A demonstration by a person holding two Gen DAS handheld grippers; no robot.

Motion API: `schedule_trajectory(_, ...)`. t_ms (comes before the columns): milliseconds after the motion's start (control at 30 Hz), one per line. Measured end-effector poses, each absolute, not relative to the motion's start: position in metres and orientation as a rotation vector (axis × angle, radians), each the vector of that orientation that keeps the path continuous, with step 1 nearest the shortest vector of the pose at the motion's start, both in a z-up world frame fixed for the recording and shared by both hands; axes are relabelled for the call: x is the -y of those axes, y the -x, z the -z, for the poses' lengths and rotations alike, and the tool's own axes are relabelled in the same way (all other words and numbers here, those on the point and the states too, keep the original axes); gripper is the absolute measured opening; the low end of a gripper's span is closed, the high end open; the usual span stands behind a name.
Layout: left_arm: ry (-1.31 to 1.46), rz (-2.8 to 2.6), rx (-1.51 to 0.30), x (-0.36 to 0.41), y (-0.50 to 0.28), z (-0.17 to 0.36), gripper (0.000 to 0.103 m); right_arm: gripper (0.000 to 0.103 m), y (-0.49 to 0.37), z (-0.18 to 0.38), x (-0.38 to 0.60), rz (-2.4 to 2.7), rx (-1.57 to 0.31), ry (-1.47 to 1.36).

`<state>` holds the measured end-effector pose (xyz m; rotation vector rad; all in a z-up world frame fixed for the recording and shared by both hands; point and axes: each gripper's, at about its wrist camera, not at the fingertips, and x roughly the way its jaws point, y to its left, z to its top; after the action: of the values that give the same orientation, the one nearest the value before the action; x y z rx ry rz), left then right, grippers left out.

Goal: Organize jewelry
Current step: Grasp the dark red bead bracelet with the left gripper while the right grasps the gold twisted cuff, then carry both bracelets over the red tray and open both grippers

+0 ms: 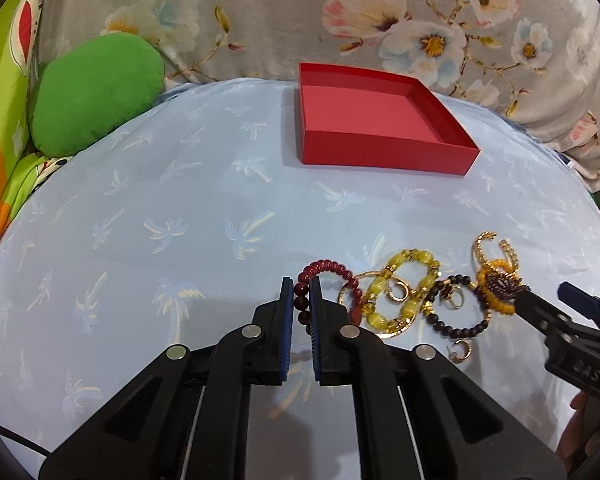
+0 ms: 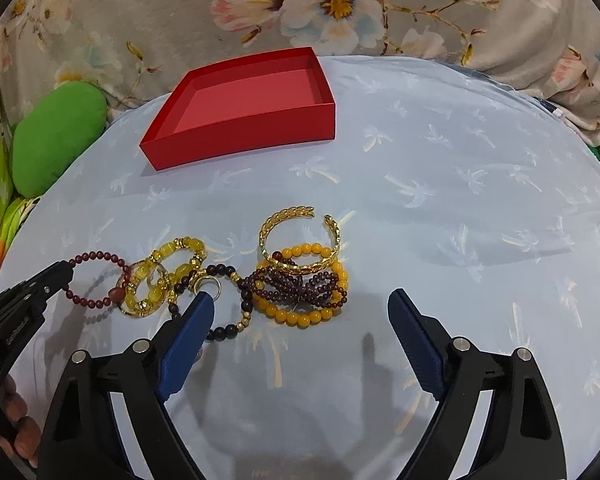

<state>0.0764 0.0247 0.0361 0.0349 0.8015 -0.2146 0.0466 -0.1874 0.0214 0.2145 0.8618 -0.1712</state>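
The first pickup of the sorting is judged to be in hand. A dark red bead bracelet is being grasped by the left gripper, whose fingers are being clenched on its strand at the end of the jewelry row farthest from the gold cuff. The right gripper is being held released, its 2 fingers spread wide, with an amber bead bracelet and a tangled purple bead strand lying between and just ahead of them. A yellow bead bracelet and a black bead bracelet are lying between the red bracelet and that pile. The red box is standing open and empty, well apart from the jewelry, on the blue palm-print cloth. Next, a lift that frees the red bracelet from the touching gold rings is being called for, then a carry to the box.
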Motion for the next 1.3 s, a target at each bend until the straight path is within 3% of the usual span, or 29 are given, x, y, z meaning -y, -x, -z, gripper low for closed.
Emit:
schedule_trajectory(133,-0.027,0.222,-0.8,-0.024,-0.078,-0.039,0.008,0.077,-0.06,-0.02,0.191,0.171,-0.868,-0.218)
schedule_trajectory(433,-0.032,0.218,-0.82,-0.023,-0.085,-0.03,0.008,0.075,-0.097,-0.002,0.202,0.178,-0.919,-0.259)
schedule_trajectory(600,-0.026,0.206,-0.84,-0.028,-0.088,-0.022,0.008,0.056,-0.105,0.005,0.197,0.193,-0.935,-0.235)
schedule_trajectory(933,-0.002,0.212,-0.842,-0.036,-0.086,-0.03,0.008,0.056,-0.089,-0.015,0.196,0.177,-0.883,-0.248)
schedule_trajectory(1300,-0.027,0.321,-0.718,-0.009,-0.1,-0.105,0.008,0.056,-0.1,-0.068,0.2,0.106,-0.817,-0.243)
